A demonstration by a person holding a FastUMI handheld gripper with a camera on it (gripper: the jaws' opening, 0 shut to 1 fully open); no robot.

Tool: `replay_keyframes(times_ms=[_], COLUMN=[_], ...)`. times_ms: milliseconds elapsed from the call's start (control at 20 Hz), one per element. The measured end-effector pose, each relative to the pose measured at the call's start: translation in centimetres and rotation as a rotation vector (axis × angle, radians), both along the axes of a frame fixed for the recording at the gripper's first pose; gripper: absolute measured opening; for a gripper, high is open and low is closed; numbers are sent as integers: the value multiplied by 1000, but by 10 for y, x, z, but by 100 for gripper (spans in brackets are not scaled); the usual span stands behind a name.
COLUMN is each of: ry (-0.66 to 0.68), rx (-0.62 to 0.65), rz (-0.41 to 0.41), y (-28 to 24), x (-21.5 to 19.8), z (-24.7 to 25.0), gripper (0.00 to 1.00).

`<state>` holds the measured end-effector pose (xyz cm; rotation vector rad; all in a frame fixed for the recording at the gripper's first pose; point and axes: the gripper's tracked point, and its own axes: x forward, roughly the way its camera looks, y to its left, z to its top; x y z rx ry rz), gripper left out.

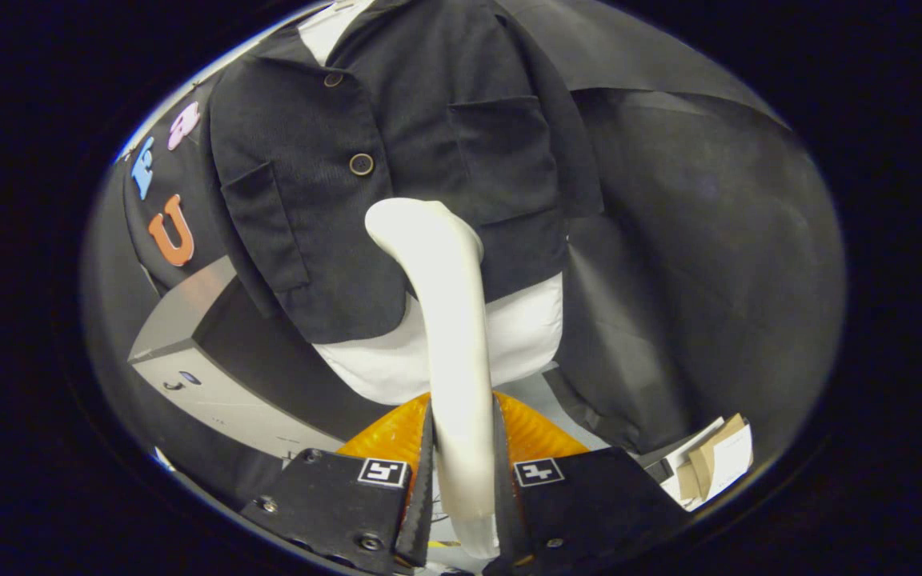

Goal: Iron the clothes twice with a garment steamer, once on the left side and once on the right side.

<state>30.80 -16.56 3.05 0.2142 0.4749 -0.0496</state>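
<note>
Gripper view first, working outward from the closest stuff. We're looking along the hand-held gripper (463, 472), and its two fingers are closing in tight on the white handle of the garment steamer (449, 320), both pressing on it from either side, so we're calling that a firm grip. Just past the fingers something orange and ribbed (385, 436) is peeking out on both sides of the handle; we can't tell what it is. A little cardboard box (717, 460) is sitting off to the right of the fingers, low down.

Following the handle up, the steamer is curving forward and its head is pointing at the black jacket (397, 144), around the lower front, just under the lower button (361, 164). Whether the head is actually touching the cloth or just hovering near it, we can't say. The jacket is hanging buttoned over a white shirt (517, 336) whose hem is showing below it. A grey box-like unit (205, 376) is sitting to the left, beyond the fingers.

As for progress, we're guessing the steamer is in hand and at the garment, near the middle. Nothing here is telling us whether either side has had its pass yet, so we're treating both the left and right sweeps as possibly still to do.
</note>
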Motion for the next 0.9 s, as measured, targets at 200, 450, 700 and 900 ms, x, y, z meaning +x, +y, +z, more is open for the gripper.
replay_keyframes(times_ms=[200,450,700,900], ry=[-31,-70,-94,-79], rx=[33,43,5,-18], rz=[28,34,11,-3], y=[4,26,71,112], x=[-17,-72,-146,-203], z=[-6,-16,-29,-54], gripper=[35,35,35,35])
